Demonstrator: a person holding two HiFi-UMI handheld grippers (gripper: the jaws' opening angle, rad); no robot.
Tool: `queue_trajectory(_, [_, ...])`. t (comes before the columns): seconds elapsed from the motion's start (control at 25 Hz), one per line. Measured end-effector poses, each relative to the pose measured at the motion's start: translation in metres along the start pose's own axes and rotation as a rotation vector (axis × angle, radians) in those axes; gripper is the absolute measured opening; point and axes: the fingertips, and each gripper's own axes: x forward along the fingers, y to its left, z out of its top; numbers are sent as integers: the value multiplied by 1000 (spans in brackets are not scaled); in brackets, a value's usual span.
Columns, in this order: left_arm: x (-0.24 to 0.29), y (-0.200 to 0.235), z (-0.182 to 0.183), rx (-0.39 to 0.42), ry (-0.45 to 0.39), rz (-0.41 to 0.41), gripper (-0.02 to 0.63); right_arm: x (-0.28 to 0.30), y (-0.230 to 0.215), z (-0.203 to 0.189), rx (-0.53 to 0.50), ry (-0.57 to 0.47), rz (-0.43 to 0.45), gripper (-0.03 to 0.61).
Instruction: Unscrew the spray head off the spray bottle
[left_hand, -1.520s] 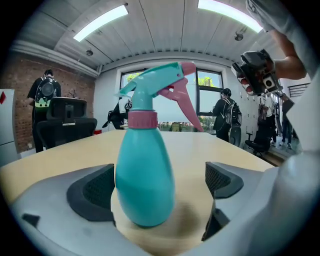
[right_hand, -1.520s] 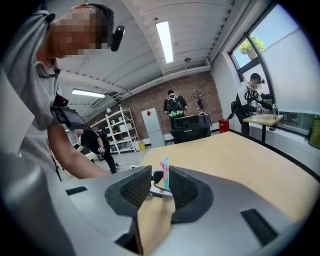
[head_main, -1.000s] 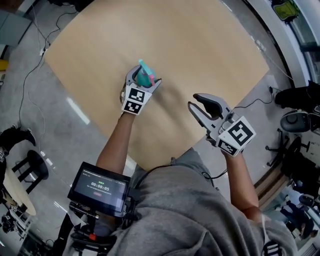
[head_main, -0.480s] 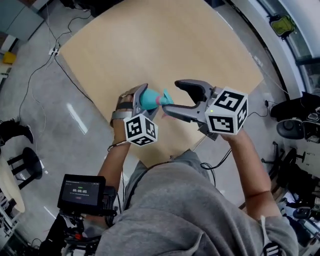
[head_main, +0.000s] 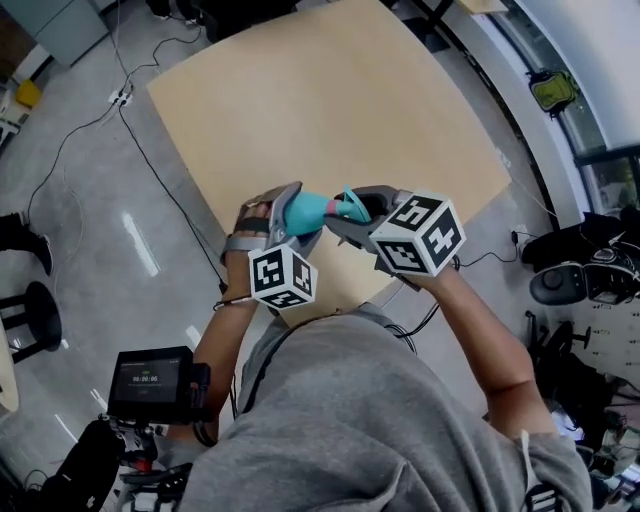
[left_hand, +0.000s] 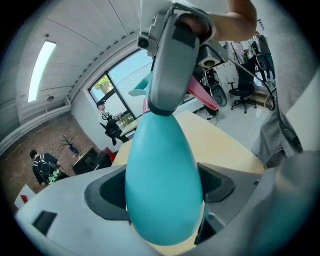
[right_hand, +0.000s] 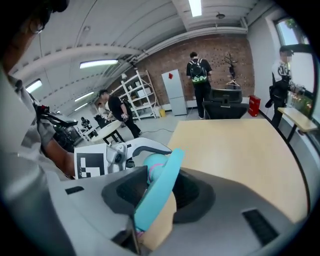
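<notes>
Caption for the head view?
Left gripper holds teal spray bottle; right gripper's jaws have just been closing around its spray head.

The teal teardrop-shaped plastic spray bottle lies sideways over the near edge of the pale square wooden table, its teal plastic spray head at 3 o'clock, with the black cables on the grey floor at 10 o'clock and the small black screen at 7 o'clock.
</notes>
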Motion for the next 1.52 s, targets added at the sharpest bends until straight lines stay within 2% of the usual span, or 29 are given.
queue_trajectory(0.08, [-10, -6, 2, -14, -48, -48, 400, -2, 10, 1, -45, -5, 22, 147])
queue_trajectory(0.12, [-14, -11, 4, -37, -75, -93, 400, -4, 17, 3, -99, 1, 36, 144])
queue_trajectory(0.2, [-22, -24, 13, -93, -144, -217, 399, -11, 32, 5, -263, 38, 75, 137])
queue_trajectory(0.24, [-27, -33, 20, -114, -189, -297, 399, -16, 40, 4, -382, 67, 111, 137])
queue_trajectory(0.28, [-33, -42, 27, -122, -244, -387, 399, -22, 51, 0, -543, 98, 167, 137])
queue_trajectory(0.36, [-51, -62, 39, -96, -349, -559, 399, -34, 73, -16, -984, 155, 314, 137])
queue_trajectory(0.4, [-57, -68, 42, -74, -376, -612, 399, -38, 81, -24, -1205, 187, 372, 137])
queue_trajectory(0.44, [-58, -72, 42, -56, -381, -635, 399, -39, 84, -31, -1388, 227, 404, 137])
queue_trajectory(0.48, [-55, -73, 40, -43, -373, -632, 399, -37, 82, -36, -1523, 273, 411, 137])
queue_trajectory(0.52, [-46, -70, 37, -36, -361, -609, 399, -32, 75, -37, -1613, 312, 396, 137])
queue_trajectory(0.56, [-36, -66, 34, -37, -351, -576, 399, -25, 63, -33, -1662, 326, 362, 137])
queue_trajectory(0.6, [-26, -63, 32, -46, -343, -541, 399, -18, 52, -26, -1663, 307, 320, 143])
queue_trajectory(0.64, [-19, -63, 32, -64, -337, -512, 399, -16, 47, -20, -1604, 256, 284, 212])
queue_trajectory(0.68, [-17, -68, 33, -89, -332, -490, 399, -20, 49, -16, -1496, 186, 259, 313])
queue_trajectory(0.8, [-22, -84, 33, -186, -311, -444, 399, -45, 56, 1, -1093, -55, 187, 416])
queue_trajectory(0.88, [-12, -64, 21, -235, -290, -357, 399, -63, 41, 34, -918, -226, 111, 425])
queue_trajectory(0.96, [2, -34, 11, -273, -274, -254, 399, -84, 21, 73, -739, -459, 30, 425])
queue_trajectory(1.08, [11, -4, 3, -321, -254, -128, 399, -108, -13, 95, -342, -704, -116, 425])
queue_trajectory(1.16, [13, 18, 4, -343, -248, -47, 399, -117, -21, 98, -82, -841, -130, 425])
queue_trajectory(1.2, [13, 31, 6, -356, -249, -4, 399, -117, -18, 98, 21, -888, -117, 425])
queue_trajectory(1.28, [11, 56, 9, -381, -252, 88, 399, -106, -11, 95, 153, -910, -94, 426])
queue_trajectory(1.4, [5, 86, 10, -393, -238, 207, 399, -84, -2, 96, 268, -883, -67, 426])
queue_trajectory(1.52, [1, 98, 17, -348, -214, 276, 399, -75, 0, 110, 336, -888, -41, 426])
